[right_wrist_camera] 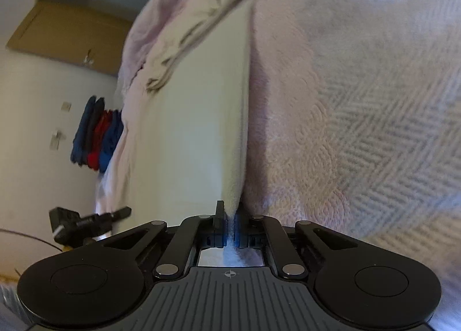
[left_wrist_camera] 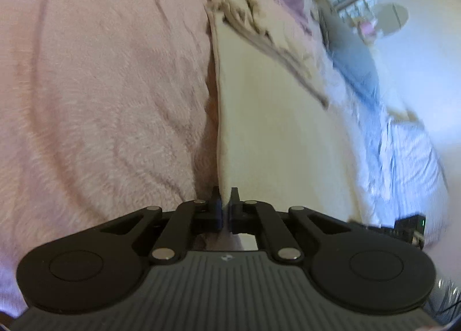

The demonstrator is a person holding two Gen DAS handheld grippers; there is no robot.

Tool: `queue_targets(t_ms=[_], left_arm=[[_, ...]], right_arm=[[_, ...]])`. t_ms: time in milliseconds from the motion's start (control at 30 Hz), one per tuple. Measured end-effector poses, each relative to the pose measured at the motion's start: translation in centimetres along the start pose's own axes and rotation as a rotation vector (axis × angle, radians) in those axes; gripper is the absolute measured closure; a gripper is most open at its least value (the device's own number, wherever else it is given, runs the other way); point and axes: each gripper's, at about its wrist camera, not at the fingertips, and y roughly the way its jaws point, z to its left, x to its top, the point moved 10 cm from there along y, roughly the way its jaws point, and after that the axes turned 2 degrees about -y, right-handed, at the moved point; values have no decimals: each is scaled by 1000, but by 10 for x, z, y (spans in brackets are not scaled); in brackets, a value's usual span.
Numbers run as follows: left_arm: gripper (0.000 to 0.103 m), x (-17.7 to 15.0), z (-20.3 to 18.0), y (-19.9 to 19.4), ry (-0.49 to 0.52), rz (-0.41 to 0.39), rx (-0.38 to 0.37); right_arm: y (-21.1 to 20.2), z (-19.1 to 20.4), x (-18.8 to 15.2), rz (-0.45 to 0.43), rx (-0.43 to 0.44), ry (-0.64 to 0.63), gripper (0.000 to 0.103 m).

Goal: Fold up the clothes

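A cream garment is stretched taut over the pink fleece blanket. My left gripper is shut on its near edge, the cloth running straight away from the jaws to a bunched, crumpled far end. In the right wrist view the same cream garment rises from my right gripper, which is shut on its edge. Its far end is rumpled there too. The pink blanket lies under and to the right of it.
The other gripper's tip shows at the right edge of the left view, and a black gripper part at the left of the right view. Striped bedding, hanging blue and red clothes and a wooden door lie beyond.
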Motion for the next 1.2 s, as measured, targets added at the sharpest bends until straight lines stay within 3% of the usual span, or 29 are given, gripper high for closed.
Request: queue_targets(t_ms=[200,433,667,733,833,900,1067,1200], left_arm=[[102,-10,-23,-43,-36,-100,-82],[102,-82,-22,-98,-99,-67,-55],[102,-133,-21,-140,-211,-39,-32],[102,-114,-29,-144,-209,-50,-51],[101,-85,-40,-150,-207,-67,-80],[101,-46,-50,-143,-207,-97,-122],[100,66,-64,-95,-183,-128,-211],[96,155,-50,-24,-240,-107,-223]], right_arm=[[-34,16,-30,-11,18,-21,101],[-74,34,-64,-25,39,-46,101],[-108,29,-130,38,49,136,101],[-109,38,-126,45,68,167,101],[-107,59,-92,50,90,152,101],[-105,72,-63,37,108,143,101],[-88,95,51,-87,169,134,101],[-42,82,157,-176,94,185,101]])
